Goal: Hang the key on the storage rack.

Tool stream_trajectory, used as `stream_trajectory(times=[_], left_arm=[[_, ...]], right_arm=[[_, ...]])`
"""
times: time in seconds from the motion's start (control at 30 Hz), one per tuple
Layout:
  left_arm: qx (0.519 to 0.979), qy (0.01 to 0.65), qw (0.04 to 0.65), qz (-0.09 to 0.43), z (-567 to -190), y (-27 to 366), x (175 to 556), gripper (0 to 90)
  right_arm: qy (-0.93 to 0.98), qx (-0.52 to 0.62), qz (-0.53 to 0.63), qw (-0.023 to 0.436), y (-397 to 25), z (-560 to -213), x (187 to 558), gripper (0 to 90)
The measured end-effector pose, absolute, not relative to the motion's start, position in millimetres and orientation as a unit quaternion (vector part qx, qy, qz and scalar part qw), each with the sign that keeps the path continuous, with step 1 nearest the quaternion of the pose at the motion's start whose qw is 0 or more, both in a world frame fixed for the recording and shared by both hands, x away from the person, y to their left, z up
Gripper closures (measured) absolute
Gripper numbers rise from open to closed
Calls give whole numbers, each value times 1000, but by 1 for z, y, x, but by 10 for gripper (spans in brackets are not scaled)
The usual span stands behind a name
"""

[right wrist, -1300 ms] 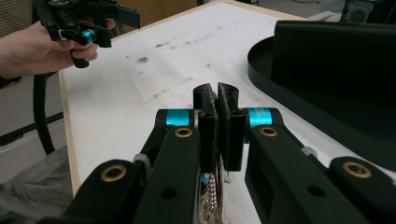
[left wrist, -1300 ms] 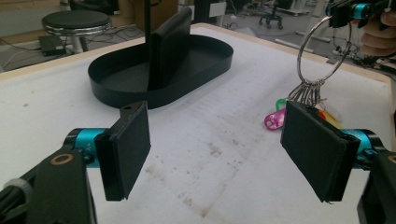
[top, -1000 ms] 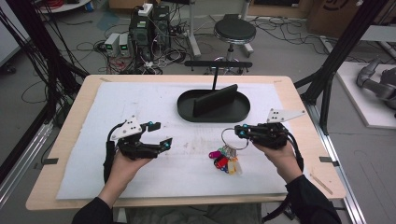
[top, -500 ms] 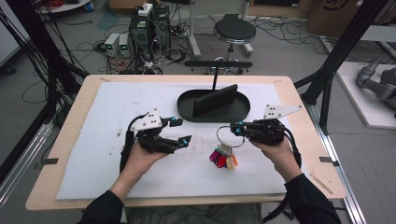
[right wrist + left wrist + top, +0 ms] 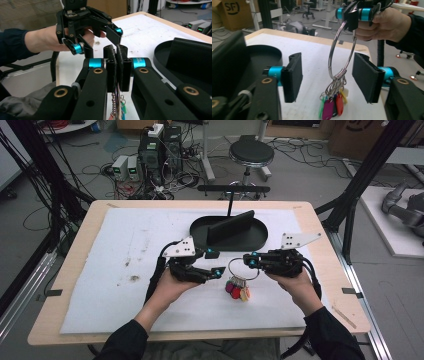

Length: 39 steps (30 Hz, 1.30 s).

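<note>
We see the right gripper [image 5: 248,260] clamped on the key ring [image 5: 342,50], just beside the black tray [image 5: 200,227]; the left gripper [image 5: 325,75], jaws apart, brackets the ring.

Dark sleeves [image 5: 125,340] are worn on both forearms. Black frames are seen on the left gripper [image 5: 212,262] and right gripper [image 5: 248,261], with teal collars [image 5: 95,62], brass-coloured screws [image 5: 98,70], grey three-cornered plates [image 5: 180,247] and black cables [image 5: 151,280].
</note>
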<state>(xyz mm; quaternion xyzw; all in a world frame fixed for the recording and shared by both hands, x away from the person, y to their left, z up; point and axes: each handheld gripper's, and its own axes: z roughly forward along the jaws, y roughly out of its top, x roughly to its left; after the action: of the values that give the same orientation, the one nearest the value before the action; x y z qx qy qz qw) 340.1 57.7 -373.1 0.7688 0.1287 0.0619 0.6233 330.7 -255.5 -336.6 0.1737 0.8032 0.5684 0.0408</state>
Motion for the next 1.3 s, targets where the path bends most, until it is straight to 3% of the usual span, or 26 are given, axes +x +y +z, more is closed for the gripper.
stream_trajectory(times=[0.23, 0.53, 1.0, 1.3], left_arm=[[775, 108, 620, 57, -374, 44, 341, 474], [783, 89, 613, 60, -376, 37, 338, 653], [784, 77, 612, 74, -377, 36, 335, 827], [775, 83, 622, 76, -377, 39, 336, 860]], right_arm=[[806, 166, 567, 33, -252, -337, 329, 880], [809, 157, 565, 25, -248, -338, 329, 880], [810, 157, 565, 21, -248, -338, 330, 879], [808, 159, 567, 16, -248, -340, 331, 877]])
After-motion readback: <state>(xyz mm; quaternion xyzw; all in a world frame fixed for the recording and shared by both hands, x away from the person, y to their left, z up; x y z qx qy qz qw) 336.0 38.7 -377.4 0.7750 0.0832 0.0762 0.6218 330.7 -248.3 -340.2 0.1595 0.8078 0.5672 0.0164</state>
